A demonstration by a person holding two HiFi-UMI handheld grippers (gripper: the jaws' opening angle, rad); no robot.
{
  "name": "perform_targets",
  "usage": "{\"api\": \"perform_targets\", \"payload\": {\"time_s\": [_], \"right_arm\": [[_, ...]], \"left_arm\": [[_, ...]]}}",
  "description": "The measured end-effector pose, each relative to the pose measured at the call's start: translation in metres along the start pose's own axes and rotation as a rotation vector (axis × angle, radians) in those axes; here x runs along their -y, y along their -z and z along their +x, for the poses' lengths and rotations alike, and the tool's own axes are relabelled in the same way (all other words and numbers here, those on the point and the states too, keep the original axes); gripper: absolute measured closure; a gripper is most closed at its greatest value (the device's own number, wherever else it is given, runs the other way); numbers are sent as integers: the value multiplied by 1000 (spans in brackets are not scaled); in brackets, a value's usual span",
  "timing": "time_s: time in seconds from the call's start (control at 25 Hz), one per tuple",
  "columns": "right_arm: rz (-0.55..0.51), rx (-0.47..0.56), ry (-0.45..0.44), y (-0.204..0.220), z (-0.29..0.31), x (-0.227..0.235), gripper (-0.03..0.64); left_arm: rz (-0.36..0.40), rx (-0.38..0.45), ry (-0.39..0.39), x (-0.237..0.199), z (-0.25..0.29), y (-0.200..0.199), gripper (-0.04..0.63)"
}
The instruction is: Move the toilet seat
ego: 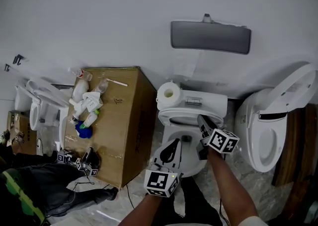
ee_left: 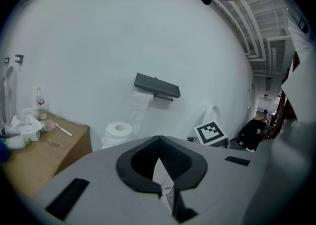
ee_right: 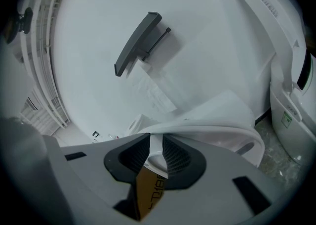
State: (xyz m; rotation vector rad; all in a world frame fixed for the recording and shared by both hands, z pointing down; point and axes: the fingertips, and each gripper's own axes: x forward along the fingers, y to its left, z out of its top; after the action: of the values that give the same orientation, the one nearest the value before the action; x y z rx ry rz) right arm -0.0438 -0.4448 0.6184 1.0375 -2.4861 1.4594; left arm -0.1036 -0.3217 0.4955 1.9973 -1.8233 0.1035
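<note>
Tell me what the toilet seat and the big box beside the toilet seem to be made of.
The toilet seat looks like hard plastic: white, smooth, glossy, with a thin molded rim. The box is likely corrugated cardboard: matte brown, with sharp folded edges.

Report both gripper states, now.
Left gripper: closed, holding nothing.
Right gripper: closed on the toilet seat rim.

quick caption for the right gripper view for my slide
Right gripper clamped on the toilet seat rim, grey paper holder on the wall behind.
</note>
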Motion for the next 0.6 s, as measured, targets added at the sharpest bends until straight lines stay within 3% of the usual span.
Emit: {"api": "perform_targets", "payload": {"time_s": [0.28,0.6], "right_arm": [[-93,-18,-8,4,-11,-20,534],[-383,21,-33,2,-58,-90,569]], "left_arm": [[8,-1,24,3,-11,-1,588],[2,1,64,12,-38,-18,586]]}}
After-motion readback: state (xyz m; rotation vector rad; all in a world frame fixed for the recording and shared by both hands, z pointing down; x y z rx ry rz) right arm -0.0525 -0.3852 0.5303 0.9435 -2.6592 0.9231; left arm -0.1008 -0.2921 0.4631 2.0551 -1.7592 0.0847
